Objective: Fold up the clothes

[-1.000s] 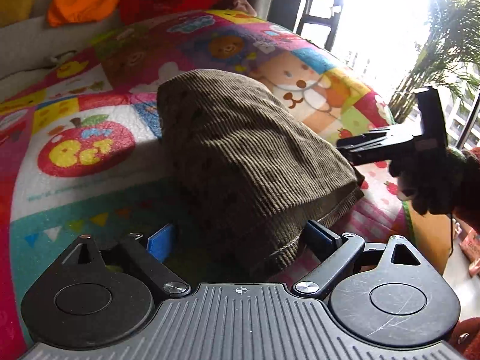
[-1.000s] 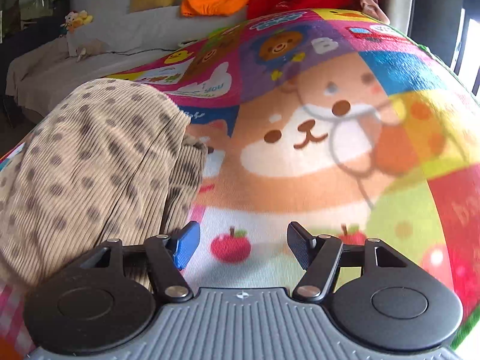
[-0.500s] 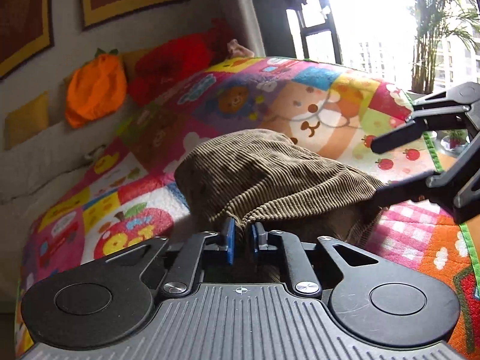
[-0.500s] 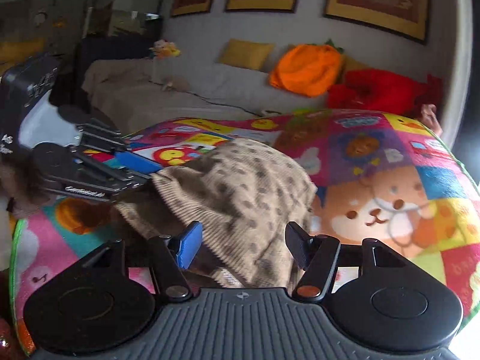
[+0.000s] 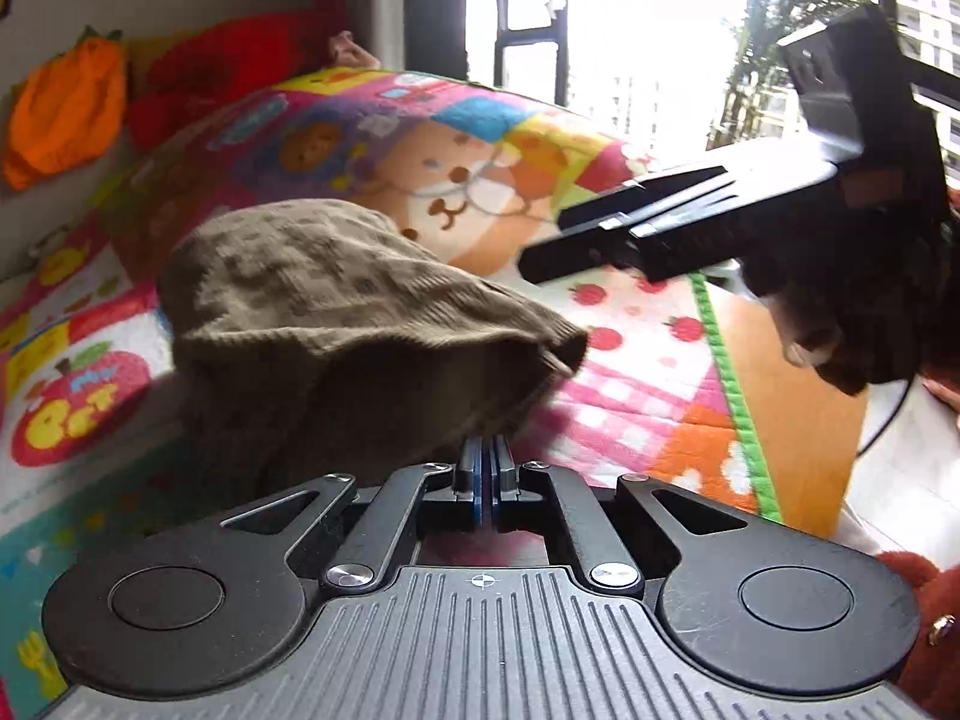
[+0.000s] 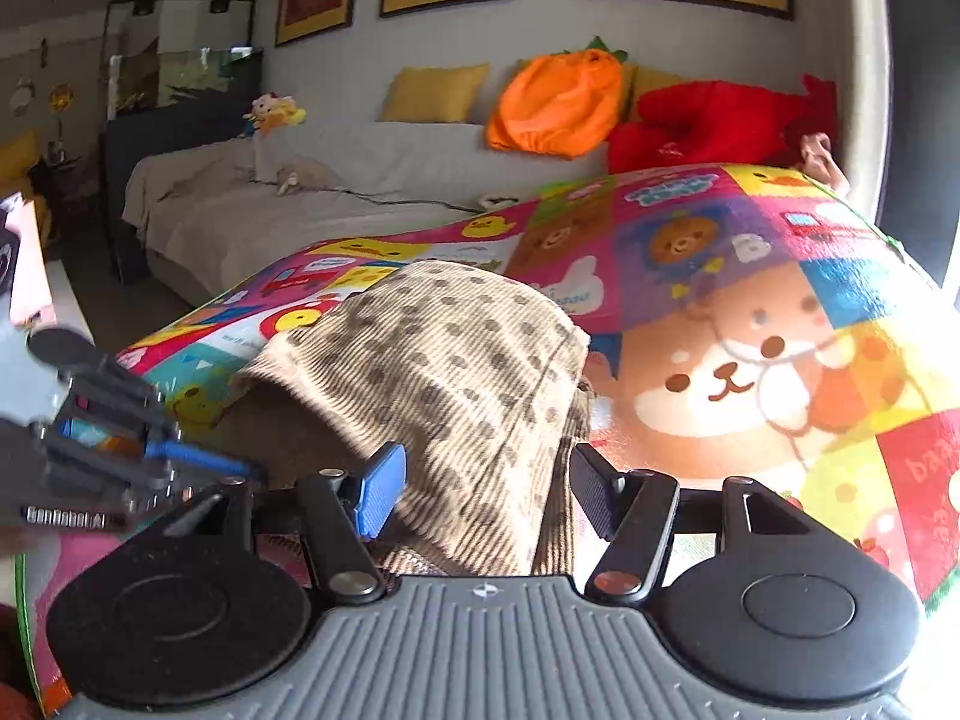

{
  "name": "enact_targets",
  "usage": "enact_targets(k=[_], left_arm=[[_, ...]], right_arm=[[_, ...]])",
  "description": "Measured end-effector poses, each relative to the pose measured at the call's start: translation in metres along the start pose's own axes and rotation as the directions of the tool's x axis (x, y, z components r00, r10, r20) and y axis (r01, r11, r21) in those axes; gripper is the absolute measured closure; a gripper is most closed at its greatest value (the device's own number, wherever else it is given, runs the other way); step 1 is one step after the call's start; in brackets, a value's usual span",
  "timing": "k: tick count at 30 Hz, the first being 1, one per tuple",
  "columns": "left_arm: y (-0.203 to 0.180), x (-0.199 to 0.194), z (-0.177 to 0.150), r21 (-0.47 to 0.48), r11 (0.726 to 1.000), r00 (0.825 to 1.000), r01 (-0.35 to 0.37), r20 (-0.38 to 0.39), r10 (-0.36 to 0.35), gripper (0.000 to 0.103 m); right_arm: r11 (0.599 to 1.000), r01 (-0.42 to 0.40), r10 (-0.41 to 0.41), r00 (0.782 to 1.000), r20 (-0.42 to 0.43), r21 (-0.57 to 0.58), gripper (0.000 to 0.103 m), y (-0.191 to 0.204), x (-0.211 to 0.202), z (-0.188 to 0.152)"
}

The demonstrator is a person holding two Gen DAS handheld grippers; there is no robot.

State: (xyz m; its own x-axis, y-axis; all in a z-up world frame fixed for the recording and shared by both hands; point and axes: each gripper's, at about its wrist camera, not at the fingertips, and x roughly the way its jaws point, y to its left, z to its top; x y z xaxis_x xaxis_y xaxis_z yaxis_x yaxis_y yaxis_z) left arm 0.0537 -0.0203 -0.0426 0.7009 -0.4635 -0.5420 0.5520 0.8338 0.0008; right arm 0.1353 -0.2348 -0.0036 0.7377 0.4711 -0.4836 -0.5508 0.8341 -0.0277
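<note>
Left gripper (image 5: 486,468) now clamped on the hem of the spotted corduroy garment (image 5: 336,312), lifted off the play mat (image 5: 630,420), right gripper (image 6: 480,495) agape astride it, so folding can begin.

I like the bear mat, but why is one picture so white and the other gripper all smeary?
Left wrist view: sunlight through the window washes out the top, leaving the right gripper a dark silhouette. Right wrist view: the left gripper is motion-blurred; fisheye bulges the play mat.
</note>
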Motion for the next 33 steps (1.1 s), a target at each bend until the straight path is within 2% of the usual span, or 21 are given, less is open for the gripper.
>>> enact_targets(k=[2,3,6,8,10,13,15,17,20,22,23,25,28,31,33], left_arm=[[-0.008,-0.001,-0.003,0.035,0.998,0.998,0.051,-0.024,-0.05,0.097],[-0.012,-0.001,-0.004,0.052,0.996,0.997,0.077,-0.036,-0.075,0.092],[0.0,-0.019,-0.001,0.011,0.998,0.998,0.067,-0.007,-0.067,0.083],[0.016,-0.034,0.004,-0.055,0.998,0.999,0.035,0.03,-0.033,0.072],[0.037,-0.047,0.009,-0.14,0.99,0.997,-0.006,0.077,0.017,0.05],[0.062,-0.052,0.016,-0.239,0.968,0.986,-0.075,0.127,0.108,0.043],[0.072,-0.045,0.022,-0.254,0.964,0.978,-0.081,0.164,0.126,0.042],[0.079,-0.031,0.032,-0.259,0.965,0.98,-0.037,0.178,0.085,0.042],[0.095,0.007,0.039,-0.334,0.942,0.991,0.031,0.134,0.014,0.046],[0.106,0.032,0.04,-0.413,0.909,0.996,0.058,0.084,-0.025,0.046],[0.108,0.039,0.04,-0.421,0.905,0.997,0.061,0.071,-0.035,0.046],[0.11,0.049,0.042,-0.425,0.903,0.997,0.066,0.053,-0.048,0.045],[0.109,0.057,0.044,-0.417,0.906,0.998,0.068,0.037,-0.058,0.044],[0.111,0.061,0.048,-0.413,0.908,0.998,0.07,0.027,-0.065,0.041],[0.113,0.059,0.049,-0.418,0.905,0.997,0.078,0.028,-0.074,0.039]], right_arm=[[0.998,0.003,-0.003,1.0,0.003,0.067,0.038,-0.013,0.0,0.002],[0.996,0.004,-0.004,1.0,0.007,0.09,0.038,-0.018,0.0,0.003],[0.997,0.001,-0.003,1.0,0.029,0.082,0.038,-0.017,0.002,0.005],[0.999,-0.015,0.014,0.999,0.031,0.044,0.039,-0.008,0.007,0.006],[0.999,-0.041,0.041,0.999,0.017,0.031,0.044,-0.002,0.014,0.004],[0.997,-0.063,0.064,0.998,-0.013,0.033,0.046,0.004,0.028,0.001],[0.998,-0.057,0.058,0.998,-0.035,0.029,0.049,0.007,0.038,-0.003],[0.999,-0.018,0.016,0.998,-0.056,-0.032,0.049,0.012,0.05,-0.008],[0.997,0.012,-0.017,0.997,-0.073,-0.074,0.048,0.009,0.061,-0.013],[0.996,0.016,-0.023,0.997,-0.077,-0.085,0.047,0.007,0.06,-0.009],[0.996,0.016,-0.022,0.997,-0.077,-0.085,0.047,0.005,0.058,-0.005],[0.998,0.009,-0.013,0.998,-0.068,-0.058,0.047,-0.004,0.053,0.006],[1.0,0.017,-0.016,0.999,-0.042,0.02,0.038,-0.028,0.058,0.033],[0.999,0.012,-0.011,0.999,-0.03,0.049,0.038,-0.043,0.086,0.063],[0.997,-0.022,0.026,0.998,-0.053,0.076,0.038,-0.048,0.115,0.078]])
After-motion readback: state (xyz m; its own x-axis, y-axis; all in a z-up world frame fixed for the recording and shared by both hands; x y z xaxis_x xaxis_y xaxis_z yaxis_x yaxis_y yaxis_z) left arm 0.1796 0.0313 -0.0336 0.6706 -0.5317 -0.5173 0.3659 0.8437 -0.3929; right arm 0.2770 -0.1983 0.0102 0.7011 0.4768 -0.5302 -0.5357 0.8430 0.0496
